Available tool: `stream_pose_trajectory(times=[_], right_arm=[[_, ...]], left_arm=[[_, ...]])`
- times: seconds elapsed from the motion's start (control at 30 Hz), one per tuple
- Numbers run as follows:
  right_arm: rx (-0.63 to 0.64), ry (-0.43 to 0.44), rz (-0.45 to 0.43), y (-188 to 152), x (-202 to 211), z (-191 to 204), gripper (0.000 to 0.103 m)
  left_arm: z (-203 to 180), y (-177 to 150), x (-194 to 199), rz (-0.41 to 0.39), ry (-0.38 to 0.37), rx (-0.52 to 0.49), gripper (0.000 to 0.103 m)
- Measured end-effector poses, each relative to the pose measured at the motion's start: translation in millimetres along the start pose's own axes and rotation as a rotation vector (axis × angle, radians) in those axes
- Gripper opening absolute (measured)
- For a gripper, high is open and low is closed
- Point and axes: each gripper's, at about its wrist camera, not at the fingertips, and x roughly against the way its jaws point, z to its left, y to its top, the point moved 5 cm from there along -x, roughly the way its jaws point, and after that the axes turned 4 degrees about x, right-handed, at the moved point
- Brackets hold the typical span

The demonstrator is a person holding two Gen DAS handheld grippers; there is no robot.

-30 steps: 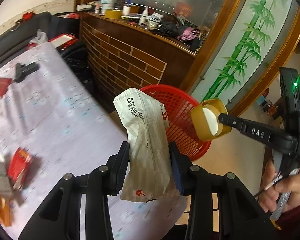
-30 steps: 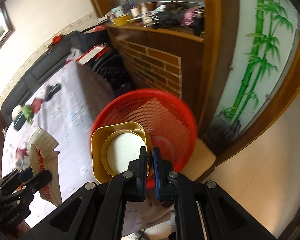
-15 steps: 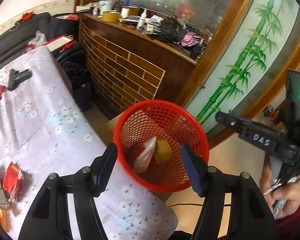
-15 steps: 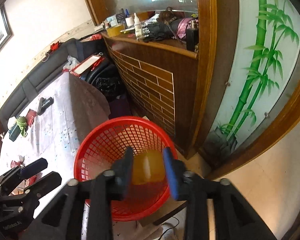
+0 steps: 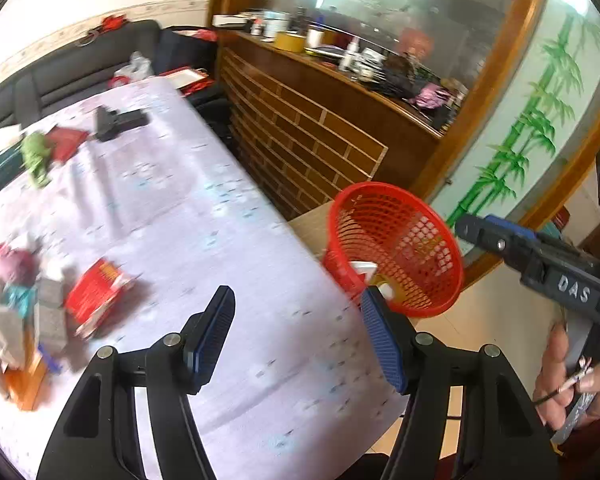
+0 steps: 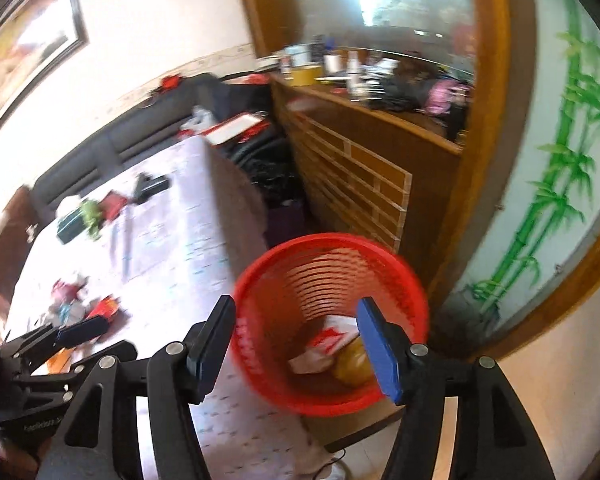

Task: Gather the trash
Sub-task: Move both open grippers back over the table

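A red mesh basket (image 5: 396, 240) (image 6: 332, 280) stands on the floor at the table's right end. Inside it lie a white and red wrapper (image 6: 324, 344) and a yellow cup (image 6: 352, 364). My left gripper (image 5: 296, 340) is open and empty above the table's near corner, left of the basket. My right gripper (image 6: 296, 344) is open and empty above the basket's near rim; it also shows in the left wrist view (image 5: 496, 240). More trash lies on the table at the left: a red packet (image 5: 96, 296) and a heap of wrappers (image 5: 16, 320).
The table (image 5: 204, 216) has a pale lilac cloth. A green toy (image 5: 36, 156), a red wallet (image 5: 66, 140) and a black object (image 5: 116, 120) lie at its far end. A brick-pattern counter (image 5: 308, 136) stands behind the basket. A dark sofa (image 5: 72, 72) runs along the far wall.
Both grippers opened and dropped the wrapper and the yellow cup into the basket. Both have since drawn back and swung left toward the table.
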Motion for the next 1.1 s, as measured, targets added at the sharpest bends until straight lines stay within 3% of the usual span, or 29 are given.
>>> stream_pose_trajectory(times=[0.27,0.4,0.73,0.93,1.1], right_arm=[[0.085,0.110,0.078,-24,-14,73,0.067],[0.105,0.169,0.156,-38,-25,104,0.067],[0.176,0.212,0.259,-56,-45,168,0.067],[0.203,0.202,0.269,-61,-45,183,0.067],[0.210,0.187,0.266,-60,-42,182,0.067]], left_arm=[[70,-28,35,-0.026,0.076,0.117,0.064],[106,-41,55,-0.043,0.124,0.183,0.064],[213,-62,112,-0.107,0.308,0.389,0.064],[282,-80,105,-0.068,0.355,0.542,0.064],[291,-77,83,-0.026,0.385,0.505,0.064]])
